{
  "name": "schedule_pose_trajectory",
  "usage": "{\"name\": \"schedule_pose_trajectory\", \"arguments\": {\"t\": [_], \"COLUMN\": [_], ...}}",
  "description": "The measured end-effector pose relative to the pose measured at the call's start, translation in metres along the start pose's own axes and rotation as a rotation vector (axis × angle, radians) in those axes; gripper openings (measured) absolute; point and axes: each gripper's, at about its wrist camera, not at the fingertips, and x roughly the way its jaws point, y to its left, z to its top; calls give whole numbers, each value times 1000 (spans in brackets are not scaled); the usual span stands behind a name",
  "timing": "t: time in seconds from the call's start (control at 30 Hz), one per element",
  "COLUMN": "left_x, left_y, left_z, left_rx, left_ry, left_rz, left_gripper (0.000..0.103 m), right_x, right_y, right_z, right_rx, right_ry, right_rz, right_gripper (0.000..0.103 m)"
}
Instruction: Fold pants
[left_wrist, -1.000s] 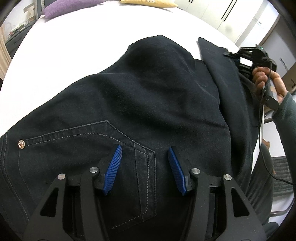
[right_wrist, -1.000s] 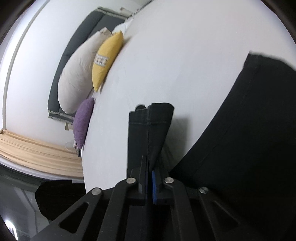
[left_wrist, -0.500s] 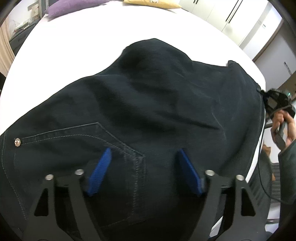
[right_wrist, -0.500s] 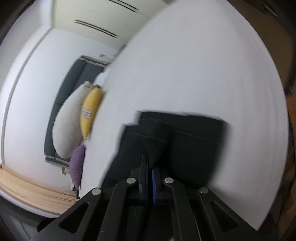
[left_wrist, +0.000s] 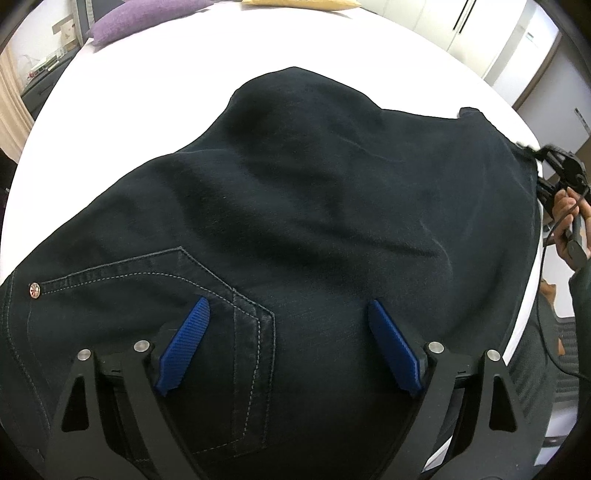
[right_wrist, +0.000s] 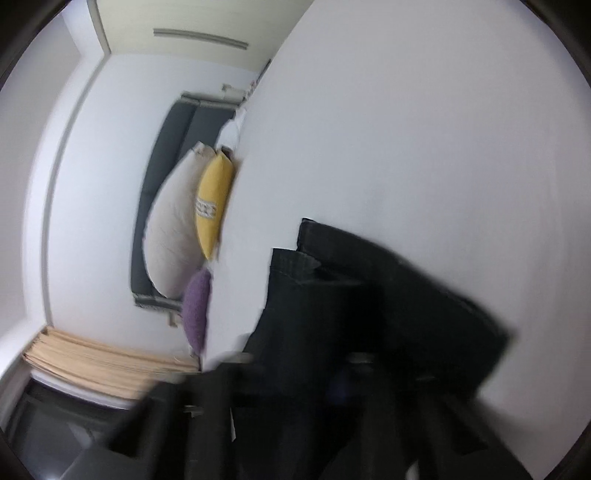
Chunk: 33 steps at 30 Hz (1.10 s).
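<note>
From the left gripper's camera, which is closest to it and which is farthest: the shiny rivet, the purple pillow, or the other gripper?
From the left gripper:
1. Shiny metal rivet on the dark denim pants, at left.
2. Right gripper, at the pants' right edge.
3. Purple cushion, top left, beyond the white table.

Left wrist steeply down, close on pants (left_wrist: 314, 221), right wrist shallower, same pants.

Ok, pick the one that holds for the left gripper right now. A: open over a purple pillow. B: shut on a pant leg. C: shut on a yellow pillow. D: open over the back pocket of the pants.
D: the left gripper has its blue pads spread wide, nothing pinched between them, with the stitched back pocket of the pants lying beneath.
</note>
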Motion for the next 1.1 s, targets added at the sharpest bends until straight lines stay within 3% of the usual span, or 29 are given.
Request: {"name": "schedule_pose_trajectory", "arguments": {"t": [0.07, 0.3, 0.63, 0.87, 0.93, 0.97, 1.07, 1.1], "left_x": [0, -2, -2, -4, -3, -1, -2, -2], "left_y": [-2, -1, 2, 7, 10, 12, 13, 13], "left_z": [1, 3, 2, -8, -9, -9, -14, -15], "left_rx": [-2, -28, -28, 3, 3, 2, 4, 6], "left_ry": [2, -4, -17, -39, -43, -46, -57, -60], "left_rz": [4, 1, -3, 4, 3, 2, 3, 3], "left_gripper": [88, 88, 88, 89, 89, 89, 90, 91], "right_x": [-2, -39, -57, -54, -67, -77, -111, -116], "right_y": [-4, -14, -24, -32, -29, -25, 2, 18], "right_z": [2, -15, -26, -22, -19, -19, -22, -23], "right_rx": [9, 25, 32, -6, -3, -13, -84, -132], "right_ry": [-9, -167, -214, -144, -122, -146, -276, -289], "right_rz": [-19, -34, -84, -106, -138, -168, -375, -401], "right_gripper": [4, 4, 3, 0, 5, 13, 38, 38]}}
